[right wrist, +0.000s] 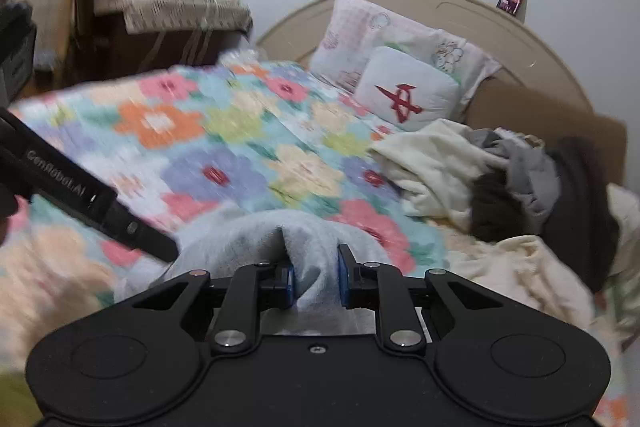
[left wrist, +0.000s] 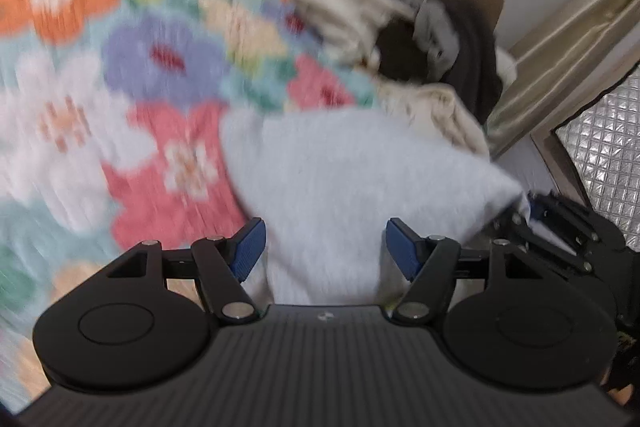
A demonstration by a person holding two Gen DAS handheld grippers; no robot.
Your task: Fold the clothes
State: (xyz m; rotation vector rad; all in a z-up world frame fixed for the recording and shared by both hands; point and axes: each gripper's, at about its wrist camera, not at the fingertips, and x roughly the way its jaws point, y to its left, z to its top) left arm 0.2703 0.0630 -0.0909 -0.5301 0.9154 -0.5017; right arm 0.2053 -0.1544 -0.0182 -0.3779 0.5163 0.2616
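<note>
A light grey garment (left wrist: 340, 179) lies on the flowered bedspread (left wrist: 120, 75). My left gripper (left wrist: 325, 247) is open just above the garment, its blue pads apart with the cloth between and below them. My right gripper (right wrist: 316, 279) is shut on a bunched fold of the grey garment (right wrist: 304, 239) and holds it raised. The right gripper's black body also shows at the right edge of the left wrist view (left wrist: 560, 227), at the garment's corner. The left gripper's black handle (right wrist: 80, 195) crosses the left side of the right wrist view.
A pile of cream, grey and dark clothes (right wrist: 500, 179) lies on the bed's right side. Pillows (right wrist: 404, 87) lean on the beige headboard (right wrist: 520, 39). A cluttered dark dresser (right wrist: 160, 23) stands beyond the bed. A curtain and window (left wrist: 580, 67) are at right.
</note>
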